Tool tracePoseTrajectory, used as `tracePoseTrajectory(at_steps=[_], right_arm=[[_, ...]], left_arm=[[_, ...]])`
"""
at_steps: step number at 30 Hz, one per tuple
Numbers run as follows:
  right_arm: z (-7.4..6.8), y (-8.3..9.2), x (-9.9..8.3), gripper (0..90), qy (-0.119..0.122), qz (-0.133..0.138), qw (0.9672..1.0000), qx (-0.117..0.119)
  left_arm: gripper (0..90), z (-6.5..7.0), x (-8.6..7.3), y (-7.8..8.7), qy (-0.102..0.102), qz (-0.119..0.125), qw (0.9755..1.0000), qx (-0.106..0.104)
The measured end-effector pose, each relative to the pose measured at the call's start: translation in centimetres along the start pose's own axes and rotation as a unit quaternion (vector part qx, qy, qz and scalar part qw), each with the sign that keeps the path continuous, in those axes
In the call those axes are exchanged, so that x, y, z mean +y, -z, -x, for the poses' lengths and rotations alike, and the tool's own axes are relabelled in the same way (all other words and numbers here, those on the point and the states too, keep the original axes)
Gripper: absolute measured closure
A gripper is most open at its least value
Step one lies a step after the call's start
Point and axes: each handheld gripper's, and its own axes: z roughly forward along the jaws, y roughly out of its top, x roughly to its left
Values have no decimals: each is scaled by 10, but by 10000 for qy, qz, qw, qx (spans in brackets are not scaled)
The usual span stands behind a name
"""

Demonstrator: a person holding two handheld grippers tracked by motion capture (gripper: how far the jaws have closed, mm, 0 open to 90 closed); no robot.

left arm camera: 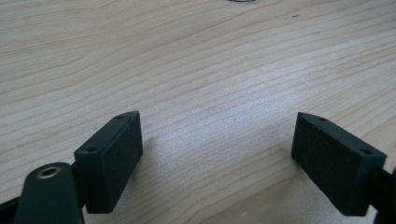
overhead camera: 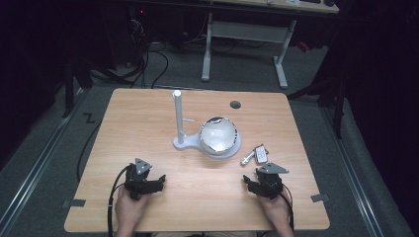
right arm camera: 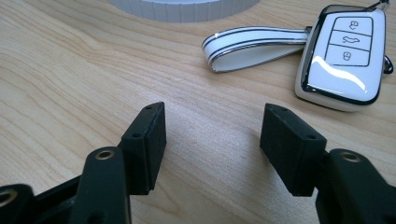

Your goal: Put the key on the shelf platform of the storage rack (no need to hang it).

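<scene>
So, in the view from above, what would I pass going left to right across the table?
Left gripper → white post → shiny bowl → car key → right gripper, whose body sits furthest right.

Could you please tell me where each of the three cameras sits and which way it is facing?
High view: above the person's side, looking forward and down on the table; both forearms, left gripper, right gripper.
Left gripper view: rides the left gripper, looking along open jaws at bare wood.
Right gripper view: rides the right gripper, facing the key fob, its strap and the white stand's base.
Shared: key fob shows in high and right gripper views.
</scene>
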Motion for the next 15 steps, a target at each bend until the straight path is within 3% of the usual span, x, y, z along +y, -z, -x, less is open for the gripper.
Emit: tracePoseTrajectory(at_steps=[15], right_arm=[[1, 1, 0, 368, -28, -56, 10000, 10]], left_arm=[[168, 1, 0, 0, 45, 6, 10000, 21]])
